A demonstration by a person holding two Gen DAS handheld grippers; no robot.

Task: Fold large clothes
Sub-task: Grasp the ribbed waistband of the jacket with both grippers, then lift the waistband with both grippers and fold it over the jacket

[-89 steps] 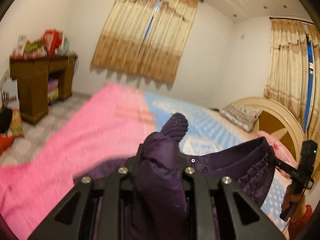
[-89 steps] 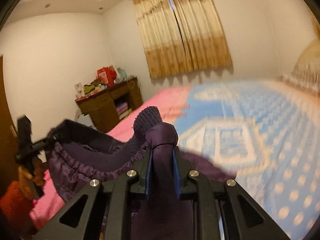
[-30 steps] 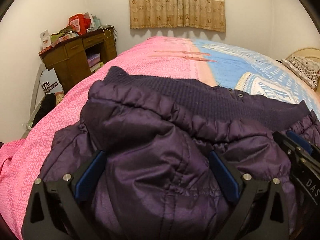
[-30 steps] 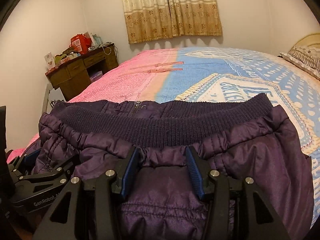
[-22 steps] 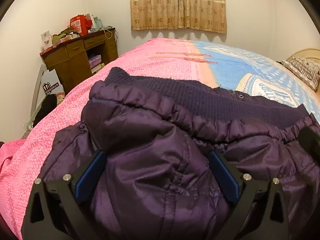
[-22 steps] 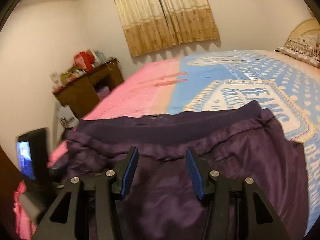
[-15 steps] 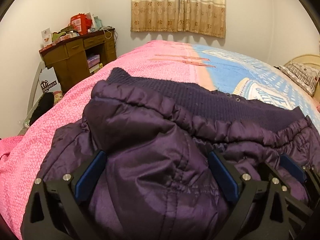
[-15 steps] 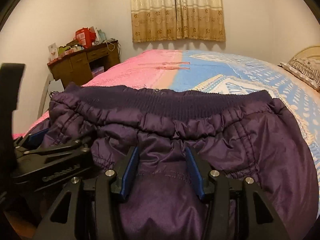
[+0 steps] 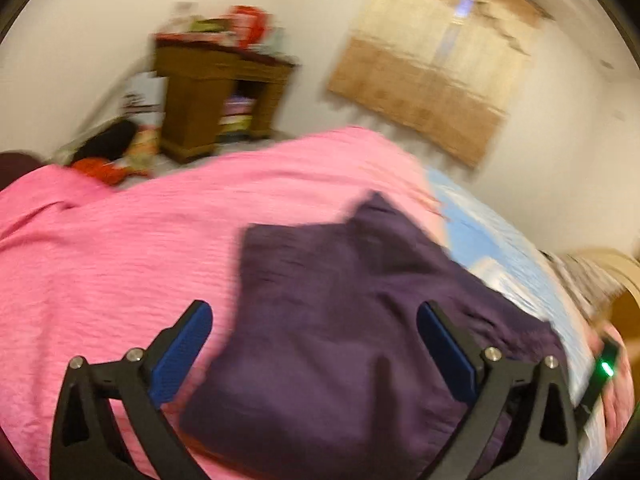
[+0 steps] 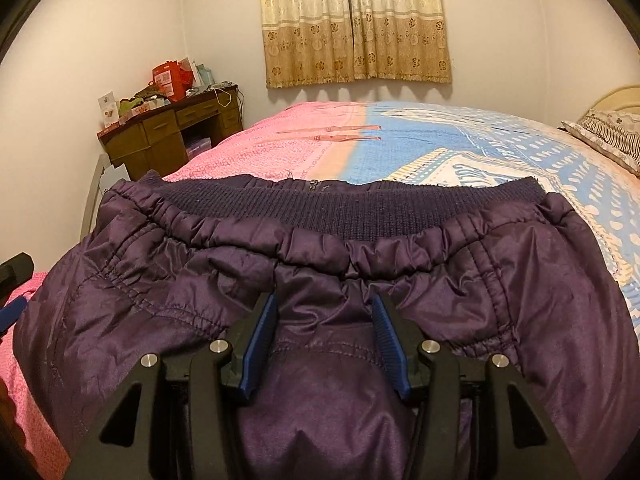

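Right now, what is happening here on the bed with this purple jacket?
A person with a handheld gripper in each hand is folding a purple puffer jacket on the bed. The jacket lies on the pink and blue bedspread, its ribbed knit band on the far side. The right gripper is low at the near edge, its fingers apart with fabric between them. The left gripper is wide open above the jacket's other end and holds nothing; that view is blurred.
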